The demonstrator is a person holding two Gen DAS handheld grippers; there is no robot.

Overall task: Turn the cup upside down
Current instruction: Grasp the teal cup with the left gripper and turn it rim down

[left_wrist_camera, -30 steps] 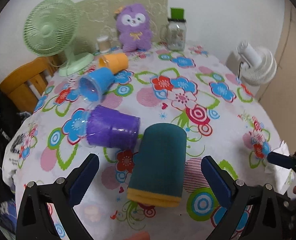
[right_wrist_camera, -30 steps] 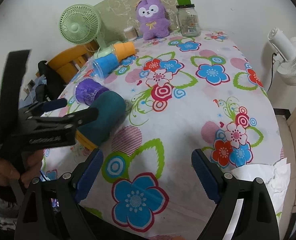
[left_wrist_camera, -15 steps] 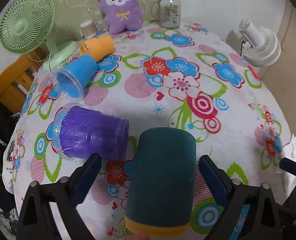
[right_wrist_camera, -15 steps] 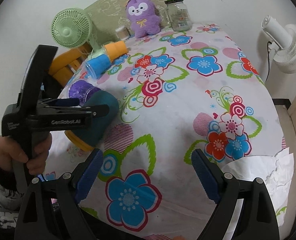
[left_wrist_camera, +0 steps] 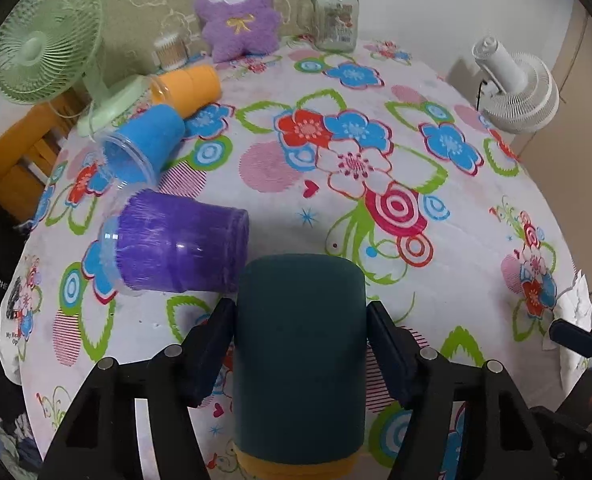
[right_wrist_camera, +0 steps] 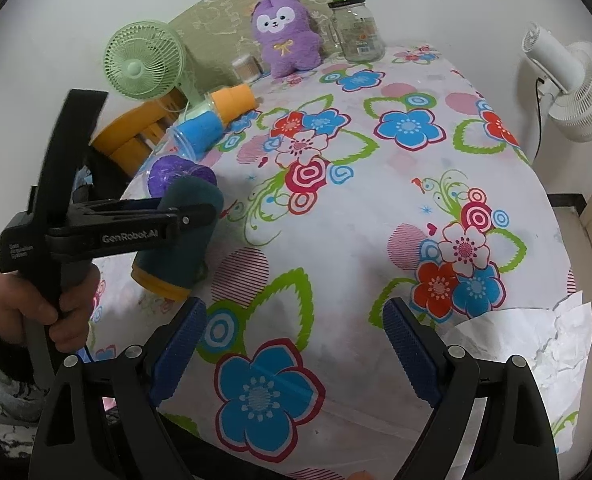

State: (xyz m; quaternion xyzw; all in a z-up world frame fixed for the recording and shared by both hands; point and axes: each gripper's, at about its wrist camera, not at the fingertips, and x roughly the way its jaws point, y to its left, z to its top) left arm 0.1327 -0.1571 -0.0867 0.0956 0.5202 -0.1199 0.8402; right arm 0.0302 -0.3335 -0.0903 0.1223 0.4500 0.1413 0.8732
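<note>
Lying on its side on the flower-printed tablecloth (left_wrist_camera: 376, 240), the dark teal cylindrical cup with a yellow rim band (left_wrist_camera: 300, 360) sits between the fingers of the left gripper (left_wrist_camera: 300, 344); its closed end points away from the wrist and the yellow band toward it. Both blue pads (left_wrist_camera: 210, 354) press against the cup's sides, so the jaws hold it. Just beyond the left fingertip lies a translucent purple plastic cup (left_wrist_camera: 180, 248), also tipped over, its base touching or nearly touching the teal cup. Farther out on that side lie a blue plastic cup (left_wrist_camera: 144, 144) and an orange plastic cup (left_wrist_camera: 186, 90), near a pale green desk fan (left_wrist_camera: 44, 40). Straight ahead, well beyond the fingertips, stand a purple plush toy (left_wrist_camera: 238, 8) and a clear glass jar with a green lid (left_wrist_camera: 336, 16). The right gripper (right_wrist_camera: 296, 344) hangs over bare cloth near the table edge, its fingers spread wide with nothing between them.
</note>
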